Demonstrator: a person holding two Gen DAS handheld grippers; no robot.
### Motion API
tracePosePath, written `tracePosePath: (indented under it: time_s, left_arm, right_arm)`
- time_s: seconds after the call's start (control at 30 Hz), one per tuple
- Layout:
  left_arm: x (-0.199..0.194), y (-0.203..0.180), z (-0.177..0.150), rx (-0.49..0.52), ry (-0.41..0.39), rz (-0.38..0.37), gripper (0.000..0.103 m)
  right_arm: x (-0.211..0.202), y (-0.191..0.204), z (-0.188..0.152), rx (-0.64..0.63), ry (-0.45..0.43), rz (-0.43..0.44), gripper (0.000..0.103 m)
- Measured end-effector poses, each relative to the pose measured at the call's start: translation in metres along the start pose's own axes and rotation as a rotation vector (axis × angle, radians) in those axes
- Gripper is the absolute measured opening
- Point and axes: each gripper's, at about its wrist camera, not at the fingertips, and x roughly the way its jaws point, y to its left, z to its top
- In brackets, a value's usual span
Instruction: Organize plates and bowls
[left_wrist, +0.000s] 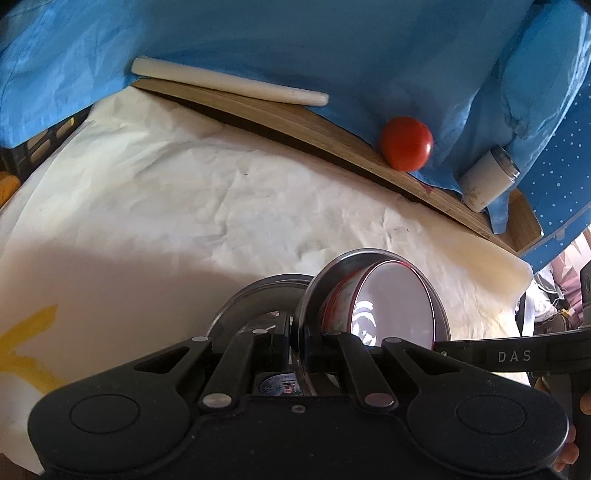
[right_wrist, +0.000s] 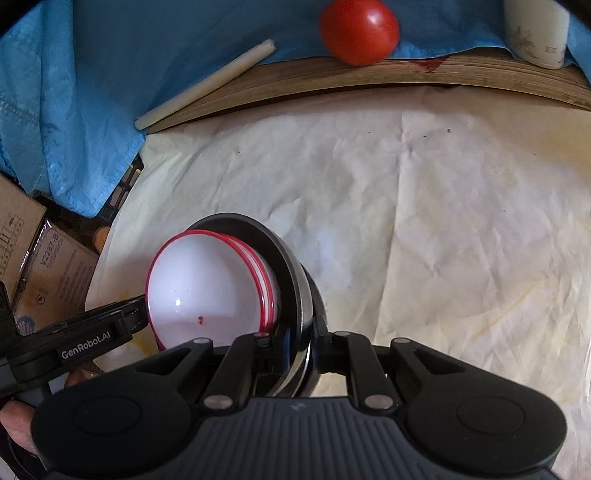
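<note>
Left wrist view: left gripper (left_wrist: 295, 341) clamped shut on rim of steel plate (left_wrist: 441, 306); plate tilted on edge with red-rimmed white bowl (left_wrist: 393, 308) nested in it, off the cloth; second steel dish (left_wrist: 255, 295) just behind-left. Right wrist view: right gripper (right_wrist: 295, 349) pinched tight on the steel plate's (right_wrist: 288, 266) rim; two red-rimmed bowls (right_wrist: 207, 291) stacked inside. Beneath: crumpled cream cloth (right_wrist: 424, 221) on table; wooden board (right_wrist: 332, 79) at back with tomato (right_wrist: 358, 31), white rod (right_wrist: 207, 85), white cylinder (left_wrist: 487, 177); blue sheet (left_wrist: 295, 44) behind; cardboard boxes (right_wrist: 40, 258) left.
</note>
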Motion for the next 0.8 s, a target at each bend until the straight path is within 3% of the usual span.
tracePosePath:
  time_s: [0.8]
  left_arm:
    - [-0.001, 0.027, -0.009, -0.067, 0.024, 0.013, 0.005]
  right_arm:
    - [0.024, 0.019, 0.004, -0.04, 0.066, -0.011, 0.014]
